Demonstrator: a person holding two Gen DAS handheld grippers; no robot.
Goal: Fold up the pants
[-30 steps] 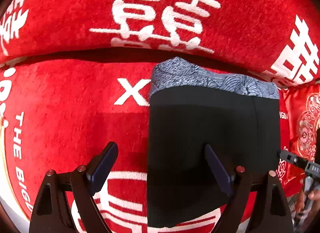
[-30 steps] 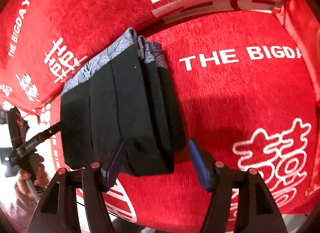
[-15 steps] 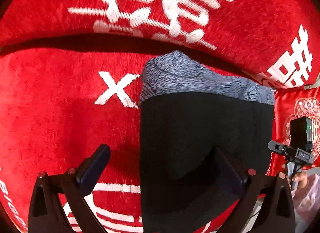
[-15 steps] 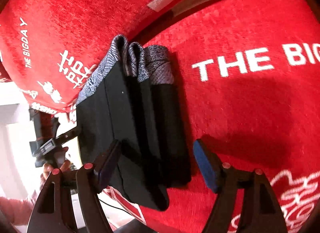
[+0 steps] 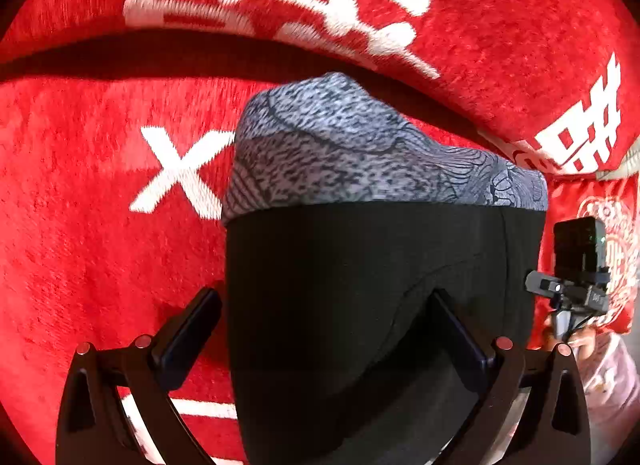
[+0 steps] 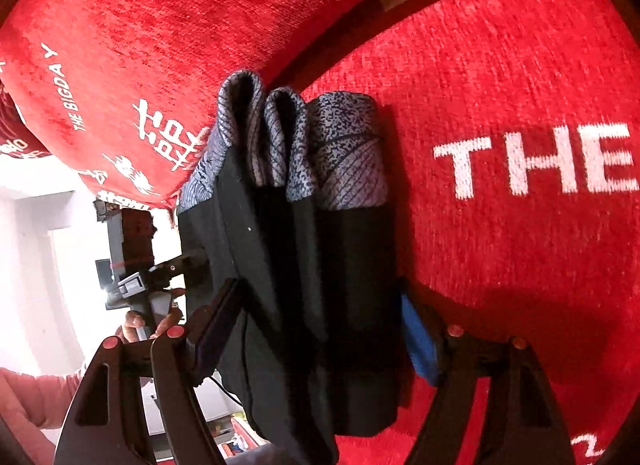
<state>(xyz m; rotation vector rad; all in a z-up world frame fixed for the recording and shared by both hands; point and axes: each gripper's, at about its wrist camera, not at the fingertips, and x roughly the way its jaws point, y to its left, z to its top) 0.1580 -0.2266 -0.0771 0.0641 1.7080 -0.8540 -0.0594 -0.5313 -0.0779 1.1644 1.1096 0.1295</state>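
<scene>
While the folded pants (image 6: 304,265) lie on the red cover (image 6: 520,65), the right gripper (image 6: 320,329) straddles them with jaws wide, and the left gripper (image 5: 326,329) likewise gapes over their edge.

The left tongs (image 5: 328,329) stand wide open, their two dark fingers (image 5: 188,333) spread far apart at the bottom of the left wrist view. One finger lies out to the left side, and the other presses against black cloth on the right. The right tongs (image 6: 320,329) are spread just as wide, with one dark finger (image 6: 216,325) on the left and one blue-padded finger on the right, a thick fold of cloth between them. Whether either pair is squeezing cannot be told. The left hand (image 6: 148,321) shows in the right wrist view, wrapped around the handle of its tool, with a pink sleeve behind it.
</scene>
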